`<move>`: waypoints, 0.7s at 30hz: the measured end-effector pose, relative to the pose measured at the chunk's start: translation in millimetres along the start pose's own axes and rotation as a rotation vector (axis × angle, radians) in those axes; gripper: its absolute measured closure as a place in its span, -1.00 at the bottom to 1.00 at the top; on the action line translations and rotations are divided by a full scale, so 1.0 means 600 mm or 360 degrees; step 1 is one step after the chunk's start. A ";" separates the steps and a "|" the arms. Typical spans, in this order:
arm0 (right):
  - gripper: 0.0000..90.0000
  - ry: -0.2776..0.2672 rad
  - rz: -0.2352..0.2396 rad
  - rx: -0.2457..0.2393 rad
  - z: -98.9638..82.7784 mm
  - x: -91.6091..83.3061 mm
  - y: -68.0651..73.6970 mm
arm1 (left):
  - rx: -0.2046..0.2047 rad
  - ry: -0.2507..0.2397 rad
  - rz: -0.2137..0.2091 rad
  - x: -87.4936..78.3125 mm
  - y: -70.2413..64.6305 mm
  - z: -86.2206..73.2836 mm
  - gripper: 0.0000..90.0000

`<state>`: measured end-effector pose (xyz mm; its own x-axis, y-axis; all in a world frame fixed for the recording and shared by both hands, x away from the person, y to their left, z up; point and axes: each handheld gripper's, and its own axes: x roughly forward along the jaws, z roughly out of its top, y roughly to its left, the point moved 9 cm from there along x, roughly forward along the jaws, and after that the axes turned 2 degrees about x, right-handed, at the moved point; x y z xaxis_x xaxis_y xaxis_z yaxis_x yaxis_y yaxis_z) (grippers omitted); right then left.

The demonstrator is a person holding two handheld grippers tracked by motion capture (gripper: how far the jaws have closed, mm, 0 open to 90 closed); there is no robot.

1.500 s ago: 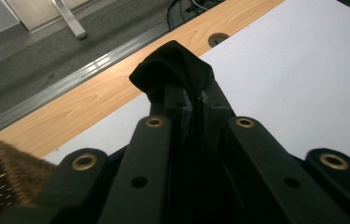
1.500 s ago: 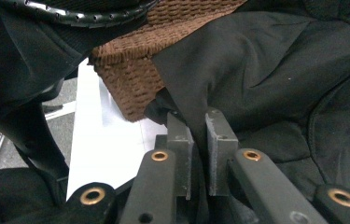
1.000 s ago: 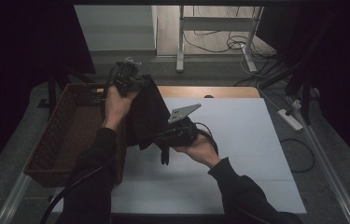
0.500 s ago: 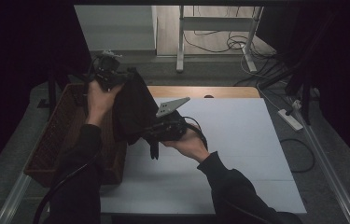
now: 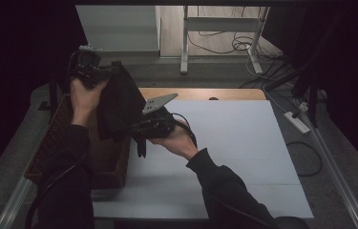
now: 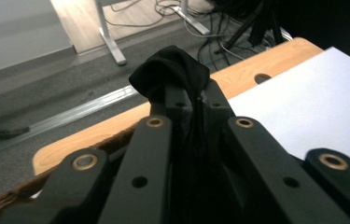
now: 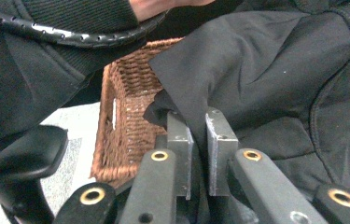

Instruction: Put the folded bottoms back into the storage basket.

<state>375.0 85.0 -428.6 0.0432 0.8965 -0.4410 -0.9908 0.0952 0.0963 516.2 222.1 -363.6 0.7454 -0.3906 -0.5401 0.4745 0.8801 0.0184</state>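
The fingers (image 6: pixel 177 100) of the left gripper (image 5: pixel 90 71) are pressed together on a bunched fold of a black garment (image 5: pixel 117 102), which is seen humped over their tips in the left gripper view. In the right gripper view, the fingers (image 7: pixel 180 140) of the right gripper (image 5: pixel 143 131) are clamped on another edge of the same cloth, with a thin fold caught between the two grey pads. The garment is thus held in the air between the two grippers, stretched from the raised left one down to the lower right one, above the left edge of the table (image 5: pixel 200 93).

Directly beneath the hanging cloth a brown wicker basket (image 5: pixel 67 143) is set at the left edge of the table, just beside a white sheet (image 5: pixel 243 148) that covers most of the surface. In the right gripper view the near wall of the basket is partly hidden by the cloth and by the dark sleeve (image 7: pixel 28 74) of the left arm, across which a black cable (image 7: pixel 70 35) is draped. A grey three-cornered plate (image 5: pixel 159 102) is carried on top of the right gripper.

Beyond the far edge of the table, a strip of bare wood with a round hole (image 6: pixel 262 78) is seen, then a grey floor, the white legs of a stand (image 5: pixel 184 43) and a tangle of cables (image 5: pixel 236 45). A white power strip (image 5: pixel 297 121) is laid on the floor off the right edge.
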 end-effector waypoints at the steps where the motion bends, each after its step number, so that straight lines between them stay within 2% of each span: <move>1: 0.85 -0.0009 -0.0004 0.0000 0.004 0.003 0.000 | -0.0007 -0.0004 0.0008 -0.004 0.004 0.000 0.87; 13: 0.85 -0.0062 0.0007 -0.0024 0.036 0.031 0.001 | -0.0061 -0.0088 0.0064 -0.045 0.041 0.009 0.87; 21: 0.85 -0.0069 0.0012 -0.0048 0.055 0.050 0.004 | -0.0081 -0.0144 0.0107 -0.075 0.060 0.015 0.87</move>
<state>378.1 126.6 -412.3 0.0406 0.9150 -0.4013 -0.9945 0.0759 0.0724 503.9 269.2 -331.2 0.8150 -0.3509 -0.4611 0.3993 0.9168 0.0082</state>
